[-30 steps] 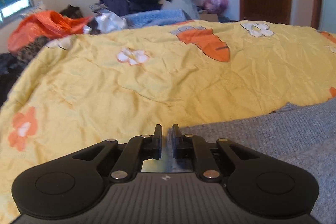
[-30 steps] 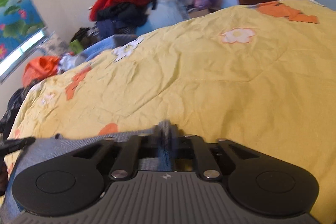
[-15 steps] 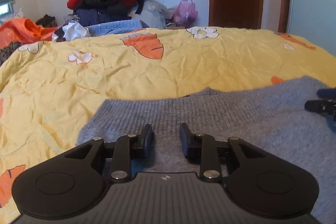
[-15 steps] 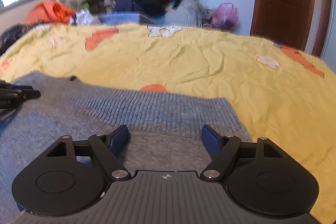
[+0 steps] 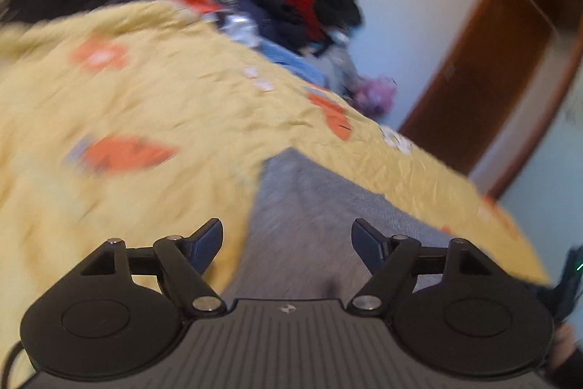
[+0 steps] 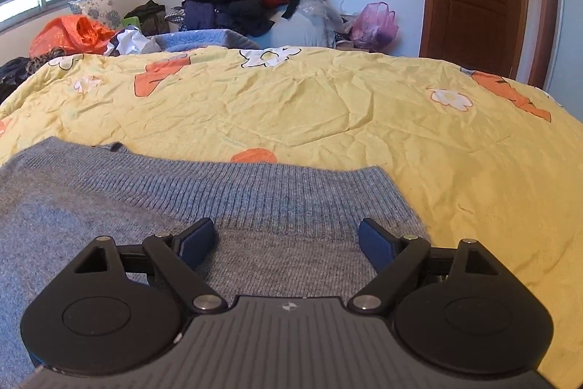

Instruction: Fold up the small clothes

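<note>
The grey knit sweater (image 6: 182, 206) lies flat at the near edge of the yellow quilt (image 6: 328, 112), whose far and right stretches lie bare, while the left gripper (image 5: 288, 239) and right gripper (image 6: 288, 237), jaws just spread wide, grasp nothing.

Yellow flowered quilt (image 6: 328, 104) over the bed, grey knit sweater (image 6: 182, 192) flat on it
</note>
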A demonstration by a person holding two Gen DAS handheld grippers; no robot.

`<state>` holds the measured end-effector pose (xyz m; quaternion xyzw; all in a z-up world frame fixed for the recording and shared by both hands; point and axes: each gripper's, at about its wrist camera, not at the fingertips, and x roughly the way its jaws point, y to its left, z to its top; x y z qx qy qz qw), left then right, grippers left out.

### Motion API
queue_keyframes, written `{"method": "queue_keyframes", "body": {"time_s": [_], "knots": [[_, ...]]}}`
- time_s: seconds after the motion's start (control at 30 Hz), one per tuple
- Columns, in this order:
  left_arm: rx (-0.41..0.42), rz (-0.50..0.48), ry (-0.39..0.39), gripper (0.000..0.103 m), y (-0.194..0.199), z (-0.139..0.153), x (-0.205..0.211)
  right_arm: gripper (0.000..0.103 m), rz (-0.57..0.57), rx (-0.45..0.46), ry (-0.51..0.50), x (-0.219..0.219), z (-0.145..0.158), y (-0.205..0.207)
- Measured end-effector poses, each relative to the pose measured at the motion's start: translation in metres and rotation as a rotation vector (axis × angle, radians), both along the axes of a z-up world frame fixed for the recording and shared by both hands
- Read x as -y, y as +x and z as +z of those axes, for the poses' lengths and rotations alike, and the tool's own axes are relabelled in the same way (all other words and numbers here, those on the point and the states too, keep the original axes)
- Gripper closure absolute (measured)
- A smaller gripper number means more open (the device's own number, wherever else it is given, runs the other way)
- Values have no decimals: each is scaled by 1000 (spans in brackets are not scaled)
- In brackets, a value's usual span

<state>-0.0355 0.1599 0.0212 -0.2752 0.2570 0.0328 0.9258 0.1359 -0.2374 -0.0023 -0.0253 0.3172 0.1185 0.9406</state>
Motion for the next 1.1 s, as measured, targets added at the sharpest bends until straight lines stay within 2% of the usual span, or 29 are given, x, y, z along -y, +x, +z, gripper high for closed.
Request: {"method": "queue_keyframes", "body": {"time_s": [0.13, 0.27, 0.33, 0.43, 0.5, 0.53, 0.57, 0.6, 0.63, 0.7, 0.77, 0.83, 0.93, 1.0, 1.03, 1.07, 1.1], "knots": [[-43, 47, -214, 25, -54, -17, -31, 19, -4, 1, 15, 2, 0, 0], [-48, -62, -458, 25, -62, -33, -43, 19, -19, 5, 17, 2, 0, -2], [-70, -98, -492, 25, -54, -36, -42, 18, -28, 7, 14, 2, 0, -3], [-89, -104, -463, 25, -42, -34, -33, 17, -36, 9, 12, 2, 0, -4], [-104, -83, -391, 27, -37, -30, -22, 17, -37, 8, 13, 2, 0, -4], [-110, -57, -340, 40, -36, -26, -17, 17, -38, 8, 14, 2, 0, -4], [-129, -24, -276, 71, -32, -23, -11, 17, -38, 8, 15, 2, 0, -4], [-165, -7, -209, 83, -27, -22, -5, 17, -38, 8, 17, 3, 0, -4], [-182, 15, -171, 90, -24, -23, -1, 17, -37, 7, 19, 3, 0, -4], [-170, 46, -145, 92, -21, -23, 5, 17, -36, 7, 28, 4, 0, -4], [-175, 70, -86, 95, -18, -19, 14, 16, -35, 5, 44, 7, 0, -4], [-140, 61, -27, 95, -19, -7, 30, 16, -34, 2, 62, 9, 0, -3], [-42, -74, 154, 95, -21, 20, 82, 14, -34, -3, 78, 11, 0, -2], [3, -189, 280, 95, -22, 27, 124, 11, -15, -15, 34, 3, 4, 0], [14, -224, 316, 95, -23, 25, 137, 12, -22, -21, 7, -4, 10, 0], [12, -250, 335, 95, -22, 21, 147, 13, -11, -30, 30, -11, 19, -4], [2, -263, 337, 95, -20, 17, 152, 12, 42, -53, 114, -16, 28, -7]]}}
